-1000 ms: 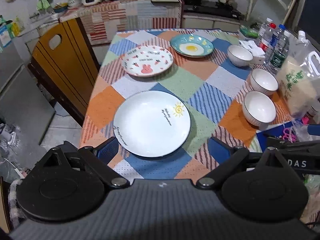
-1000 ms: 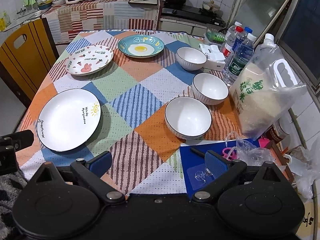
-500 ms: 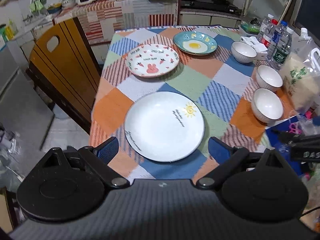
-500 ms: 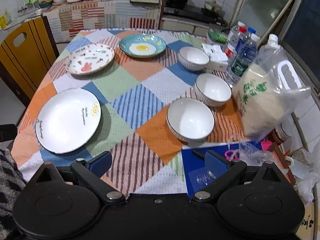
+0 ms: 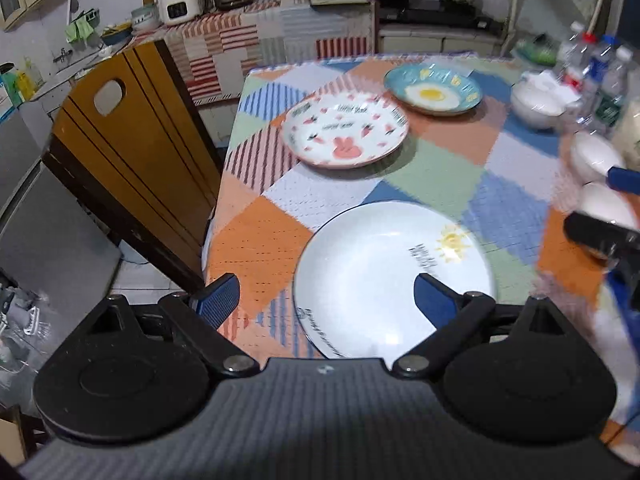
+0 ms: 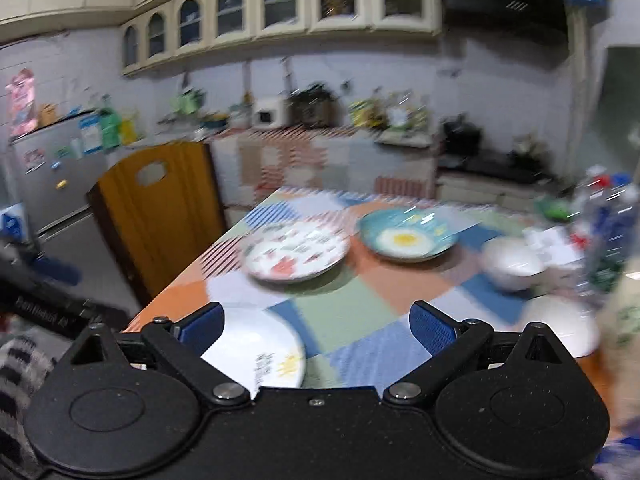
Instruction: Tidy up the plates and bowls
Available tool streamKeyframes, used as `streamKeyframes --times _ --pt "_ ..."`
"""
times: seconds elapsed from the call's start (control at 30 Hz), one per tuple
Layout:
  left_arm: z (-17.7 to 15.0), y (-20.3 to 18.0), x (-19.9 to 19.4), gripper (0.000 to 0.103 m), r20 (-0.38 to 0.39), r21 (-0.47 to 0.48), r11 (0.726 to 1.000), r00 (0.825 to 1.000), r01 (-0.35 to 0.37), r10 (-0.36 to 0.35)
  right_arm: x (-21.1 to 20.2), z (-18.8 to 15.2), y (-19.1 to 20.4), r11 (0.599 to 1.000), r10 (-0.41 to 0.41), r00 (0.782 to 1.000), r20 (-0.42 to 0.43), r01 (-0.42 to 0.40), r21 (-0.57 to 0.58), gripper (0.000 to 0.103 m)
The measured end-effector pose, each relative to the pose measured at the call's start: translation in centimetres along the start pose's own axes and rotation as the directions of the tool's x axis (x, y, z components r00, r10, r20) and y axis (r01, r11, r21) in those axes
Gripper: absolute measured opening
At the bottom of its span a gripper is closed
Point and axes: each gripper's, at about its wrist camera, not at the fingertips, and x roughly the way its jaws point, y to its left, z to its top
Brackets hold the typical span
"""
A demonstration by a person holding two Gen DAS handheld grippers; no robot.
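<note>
The left claw [image 5: 326, 300] is held wide above the white plate [image 5: 384, 276] at lower centre; the right claw [image 6: 316, 322] – nothing between – is closing.

White sun plate [image 5: 394, 276] near; bunny plate [image 5: 345, 135], egg plate [image 5: 433, 89] far; 3 white bowls [image 5: 536, 105] right, all upright.

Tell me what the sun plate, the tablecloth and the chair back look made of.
Sun plate: likely glazed ceramic; glossy white with a thin dark rim and printed motif.
Tablecloth: woven or knitted fabric; matte patchwork with a dotted, ribbed texture.
Chair back: apparently varnished wood; amber sheen, dark inlaid lines, cut handle hole.
</note>
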Motion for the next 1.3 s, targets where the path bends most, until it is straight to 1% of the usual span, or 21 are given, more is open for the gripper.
streamKeyframes --times 0.1,0.13,0.17,0.2,0.3,0.43,0.5,0.53,0.6,0.63,0.67,0.7,0.73,0.77,0.87,0.97,1.0,1.03,1.1,1.17,1.3 --pt "-0.1 0.5 3.3 0.089 -0.059 0.006 1.0 0.998 0.003 -0.003 3.9 -1.2 0.3 0.999 0.054 0.996 -0.075 -0.054 0.008 0.091" --pt "-0.3 0.6 4.2 0.082 -0.085 0.014 0.999 0.996 0.036 -0.035 5.0 -1.7 0.4 0.997 0.078 0.992 -0.099 -0.076 0.025 0.088" --pt "-0.4 0.9 5.1 0.08 -0.11 0.015 0.995 0.99 0.094 -0.092 5.9 -2.3 0.3 0.995 0.095 0.988 -0.122 -0.09 0.047 0.088" --pt "-0.7 1.2 5.9 0.078 -0.129 -0.006 0.993 0.984 0.121 -0.12 6.7 -2.9 0.2 0.991 0.117 0.983 -0.139 -0.107 0.079 0.088" --pt "-1.3 2.0 7.4 0.076 -0.153 -0.017 0.989 0.977 0.149 -0.15 8.0 -4.4 0.3 0.976 0.162 0.973 -0.167 -0.132 0.174 0.087" --pt "-1.9 2.2 9.2 0.07 -0.19 0.012 0.989 0.972 0.145 -0.14 9.7 -6.2 0.2 0.966 0.174 0.961 -0.217 -0.124 0.226 0.084" --pt "-2.1 2.3 10.4 0.063 -0.222 -0.001 0.989 0.964 0.147 -0.144 10.3 -6.9 0.1 0.958 0.194 0.954 -0.229 -0.133 0.254 0.078" --pt "-2.2 2.6 10.9 0.06 -0.239 -0.015 0.988 0.959 0.152 -0.151 10.3 -7.2 0.0 0.954 0.199 0.951 -0.236 -0.133 0.269 0.072" --pt "-2.5 3.0 11.8 0.057 -0.264 -0.04 0.986 0.95 0.161 -0.166 10.6 -7.4 -0.3 0.947 0.211 0.945 -0.251 -0.134 0.293 0.059" --pt "-2.7 3.0 12.0 0.052 -0.27 -0.049 0.985 0.947 0.168 -0.175 10.8 -7.5 -0.5 0.941 0.222 0.941 -0.255 -0.138 0.309 0.051" --pt "-2.9 3.1 12.3 0.05 -0.275 -0.057 0.983 0.943 0.177 -0.186 10.8 -7.7 -0.5 0.935 0.232 0.938 -0.257 -0.142 0.325 0.044" --pt "-2.9 3.2 12.4 0.046 -0.269 -0.066 0.98 0.942 0.189 -0.199 11.0 -7.7 -0.5 0.931 0.238 0.936 -0.259 -0.144 0.334 0.039" --pt "-2.9 3.2 12.4 0.036 -0.265 -0.074 0.976 0.939 0.205 -0.218 11.1 -7.8 -0.6 0.93 0.241 0.934 -0.265 -0.143 0.339 0.026" --pt "-2.9 3.3 12.4 0.035 -0.264 -0.084 0.972 0.936 0.219 -0.234 11.1 -7.8 -0.6 0.932 0.23 0.937 -0.263 -0.134 0.337 0.022" --pt "-2.9 3.2 12.4 0.035 -0.266 -0.094 0.971 0.935 0.218 -0.236 11.1 -7.9 -1.0 0.925 0.239 0.936 -0.259 -0.139 0.354 0.022" --pt "-2.9 3.7 12.6 0.035 -0.264 -0.148 0.963 0.929 0.225 -0.258 11.3 -8.1 -1.4 0.916 0.255 0.935 -0.246 -0.153 0.37 0.021" --pt "-2.9 3.4 12.5 0.035 -0.269 -0.124 0.967 0.93 0.224 -0.25 11.3 -8.1 -1.4 0.917 0.258 0.935 -0.243 -0.158 0.366 0.021" --pt "-2.7 2.8 12.3 0.035 -0.276 -0.063 0.974 0.934 0.218 -0.227 11.3 -7.9 -1.2 0.928 0.256 0.935 -0.244 -0.168 0.332 0.022" --pt "-2.4 2.7 12.1 0.035 -0.288 -0.064 0.976 0.932 0.209 -0.218 11.3 -7.6 -1.0 0.939 0.264 0.931 -0.253 -0.189 0.286 0.022" --pt "-2.1 2.5 11.8 0.035 -0.291 -0.049 0.973 0.928 0.227 -0.231 11.4 -7.3 -1.8 0.934 0.293 0.919 -0.262 -0.217 0.284 0.022" --pt "-0.7 1.3 10.9 0.035 -0.264 -0.025 0.968 0.932 0.251 -0.248 11.1 -5.9 -3.3 0.942 0.277 0.926 -0.256 -0.209 0.263 0.022"
